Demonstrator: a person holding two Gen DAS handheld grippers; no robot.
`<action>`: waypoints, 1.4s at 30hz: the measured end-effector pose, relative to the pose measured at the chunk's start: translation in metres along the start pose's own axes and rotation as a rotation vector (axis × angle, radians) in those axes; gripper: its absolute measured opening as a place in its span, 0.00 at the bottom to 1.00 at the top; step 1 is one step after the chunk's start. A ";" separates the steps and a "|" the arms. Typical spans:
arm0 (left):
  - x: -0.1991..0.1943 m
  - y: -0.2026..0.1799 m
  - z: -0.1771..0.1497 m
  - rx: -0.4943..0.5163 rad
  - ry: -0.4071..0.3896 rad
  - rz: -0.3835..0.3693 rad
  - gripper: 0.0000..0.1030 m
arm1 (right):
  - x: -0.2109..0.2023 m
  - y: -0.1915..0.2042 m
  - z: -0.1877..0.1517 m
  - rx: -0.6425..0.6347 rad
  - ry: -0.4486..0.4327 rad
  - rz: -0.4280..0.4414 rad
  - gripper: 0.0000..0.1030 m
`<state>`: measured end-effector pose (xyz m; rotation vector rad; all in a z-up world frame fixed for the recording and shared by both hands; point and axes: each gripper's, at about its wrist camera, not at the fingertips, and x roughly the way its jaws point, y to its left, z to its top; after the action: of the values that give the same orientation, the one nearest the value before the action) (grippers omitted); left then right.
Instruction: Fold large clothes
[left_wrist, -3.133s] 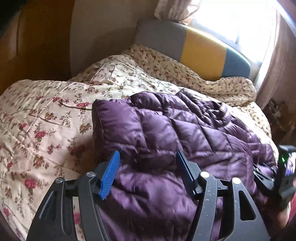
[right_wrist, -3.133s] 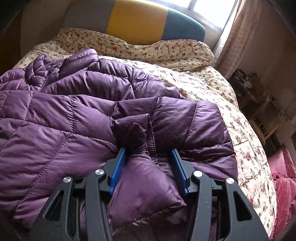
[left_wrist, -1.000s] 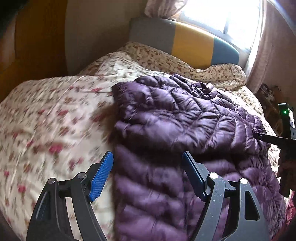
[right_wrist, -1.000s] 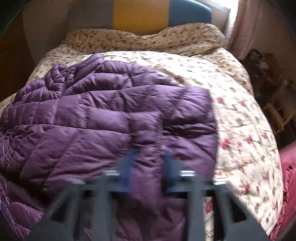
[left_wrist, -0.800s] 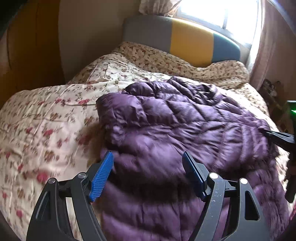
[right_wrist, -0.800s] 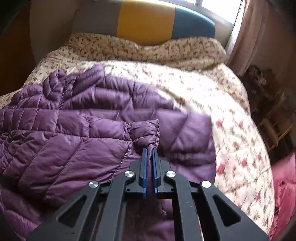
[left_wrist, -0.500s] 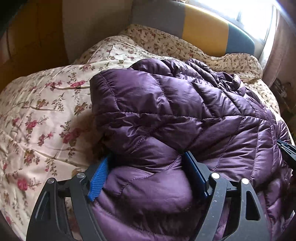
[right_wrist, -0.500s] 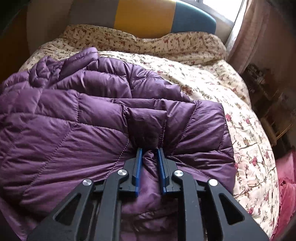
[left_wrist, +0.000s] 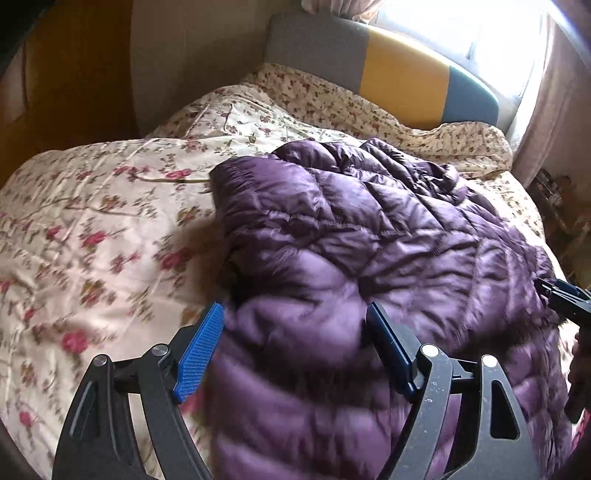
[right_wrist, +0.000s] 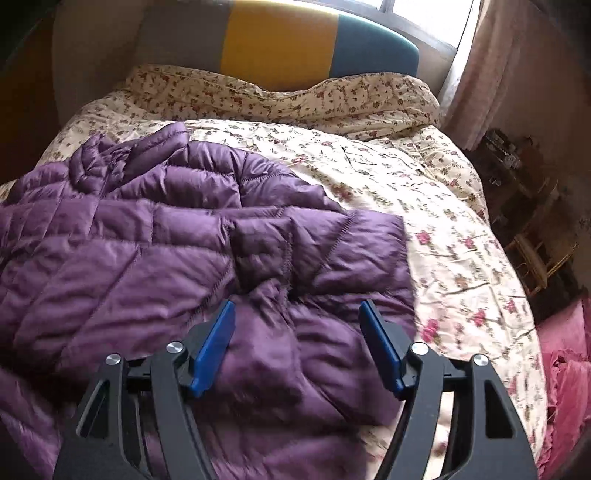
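Right wrist view shows the purple down jacket (right_wrist: 155, 258) lying on the floral bed (right_wrist: 461, 266), filling the frame from 9 o'clock to 6 o'clock, its folded-over flap resting flat. The right tool (right_wrist: 297, 341) is opening, pads clear of the fabric, probably to leave that fold in place. Left wrist view has the left tool (left_wrist: 295, 349) released, straddling the jacket's near edge without pinching it, likely lining up a grip.

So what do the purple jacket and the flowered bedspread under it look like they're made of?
Purple jacket: looks like thin, slightly glossy synthetic shell, probably nylon or polyester, over puffy filling; the stitched quilt lines and soft highlights suggest it. Flowered bedspread: seems a smooth woven fabric with a faint satin sheen, printed with roses; cotton or a blend, the look cannot settle which.
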<state>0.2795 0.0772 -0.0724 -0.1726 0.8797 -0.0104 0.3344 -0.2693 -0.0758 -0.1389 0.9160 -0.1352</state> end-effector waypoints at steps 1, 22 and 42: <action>-0.005 0.002 -0.004 0.002 -0.002 -0.001 0.77 | -0.004 -0.001 -0.004 -0.004 0.002 0.003 0.73; -0.119 0.045 -0.143 -0.008 0.030 -0.137 0.77 | -0.082 -0.036 -0.162 -0.127 0.154 0.091 0.78; -0.148 0.039 -0.205 0.004 0.111 -0.247 0.20 | -0.130 -0.031 -0.221 -0.260 0.200 0.243 0.10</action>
<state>0.0253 0.0978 -0.0929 -0.2779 0.9646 -0.2541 0.0781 -0.2903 -0.1020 -0.2570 1.1409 0.1997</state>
